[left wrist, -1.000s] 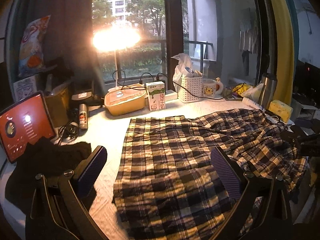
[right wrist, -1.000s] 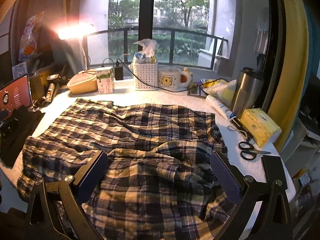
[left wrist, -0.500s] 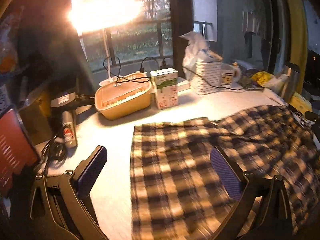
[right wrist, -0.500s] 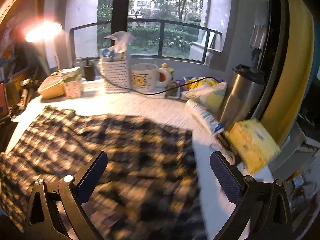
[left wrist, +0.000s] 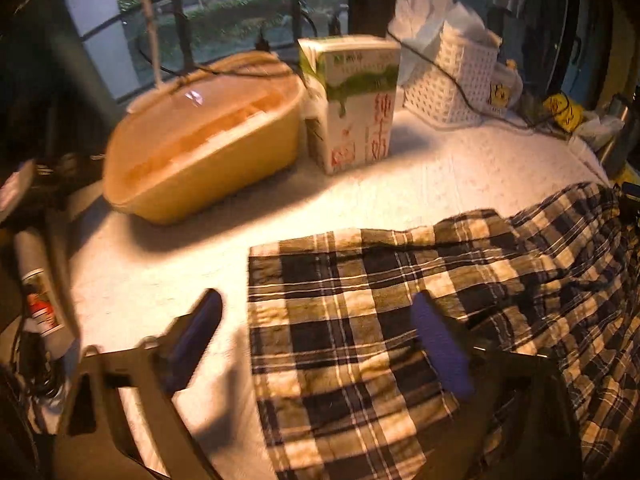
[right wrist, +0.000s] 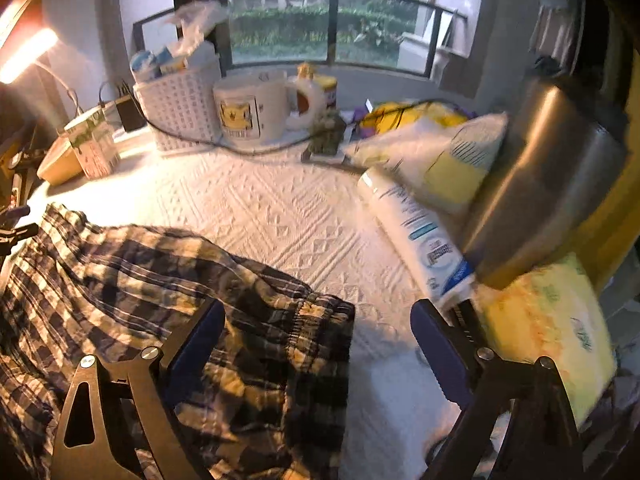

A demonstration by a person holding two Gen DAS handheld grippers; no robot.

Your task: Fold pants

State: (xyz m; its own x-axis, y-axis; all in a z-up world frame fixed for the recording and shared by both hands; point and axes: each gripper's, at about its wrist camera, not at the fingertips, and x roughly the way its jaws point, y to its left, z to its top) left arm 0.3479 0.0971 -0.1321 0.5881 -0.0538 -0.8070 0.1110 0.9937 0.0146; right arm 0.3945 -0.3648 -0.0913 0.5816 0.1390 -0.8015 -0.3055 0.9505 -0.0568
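Beside the tissue-stuffed basket (right wrist: 182,110), both grippers' fingers (left wrist: 196,332) (right wrist: 192,344) gape over plaid pants (left wrist: 360,320).

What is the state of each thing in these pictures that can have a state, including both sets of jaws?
left gripper: jaws open, over the hem corner of the pants, holding nothing.
right gripper: jaws open, over the waistband corner, holding nothing.
plaid pants: spread on the white cover, wrinkled, not yet folded.
yellow container: lid on.
milk carton: upright.
mug: upright.
steel flask: upright.
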